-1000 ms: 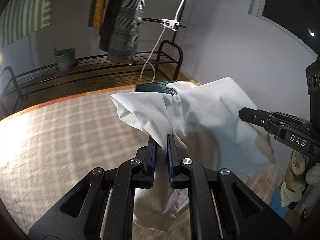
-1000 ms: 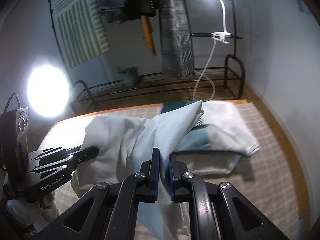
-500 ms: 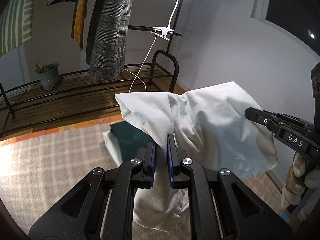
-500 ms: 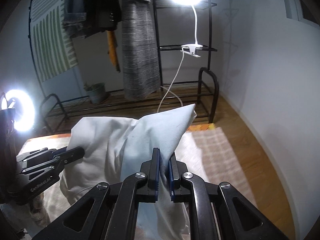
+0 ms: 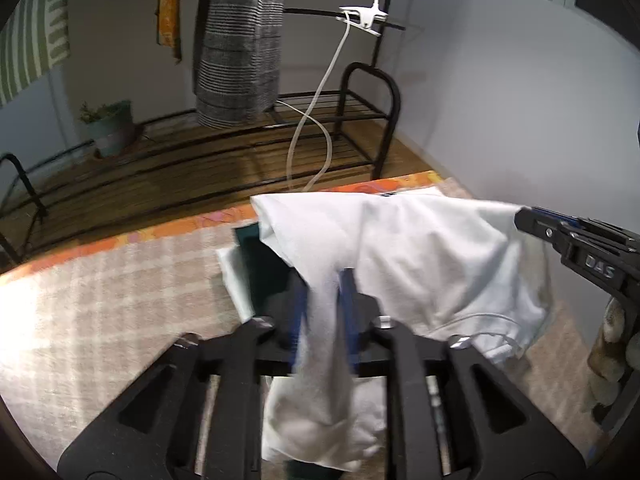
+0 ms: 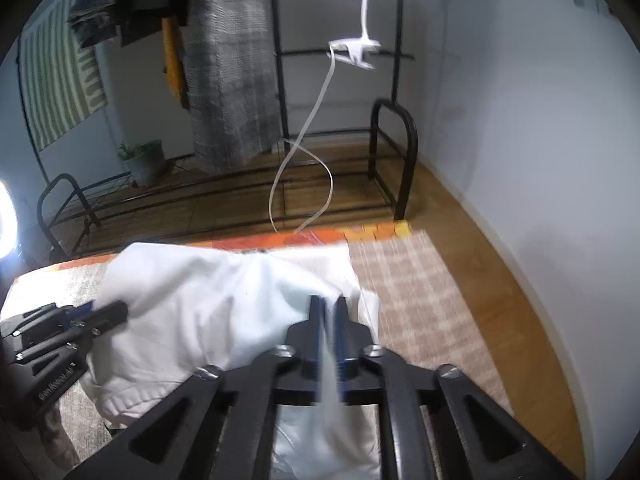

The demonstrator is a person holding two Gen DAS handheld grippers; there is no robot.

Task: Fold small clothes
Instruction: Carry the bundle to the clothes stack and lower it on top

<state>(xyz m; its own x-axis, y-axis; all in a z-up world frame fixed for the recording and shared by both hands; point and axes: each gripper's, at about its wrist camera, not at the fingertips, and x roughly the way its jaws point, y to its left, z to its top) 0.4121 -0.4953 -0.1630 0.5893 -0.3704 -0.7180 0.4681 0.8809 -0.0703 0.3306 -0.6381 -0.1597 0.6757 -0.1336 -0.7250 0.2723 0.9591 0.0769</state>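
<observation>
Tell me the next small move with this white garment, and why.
Probably lower both grippers together toward the rug. The left gripper and right gripper each pinch the white garment, which hangs bunched above the folded dark green piece.

A white garment [image 5: 420, 256] is being held up off the checked rug [image 5: 100, 300], pinched between the blue-padded fingers of the left gripper [image 5: 323, 300] at near centre, cloth trailing down through the jaws. Its right edge is being gripped by the right gripper [image 5: 524, 220], coming in from the right. A dark green piece [image 5: 260, 264] is being partly covered on the rug beneath. Far behind, a grey plaid garment [image 5: 240, 40] is hanging over a black rack [image 5: 372, 92].
</observation>
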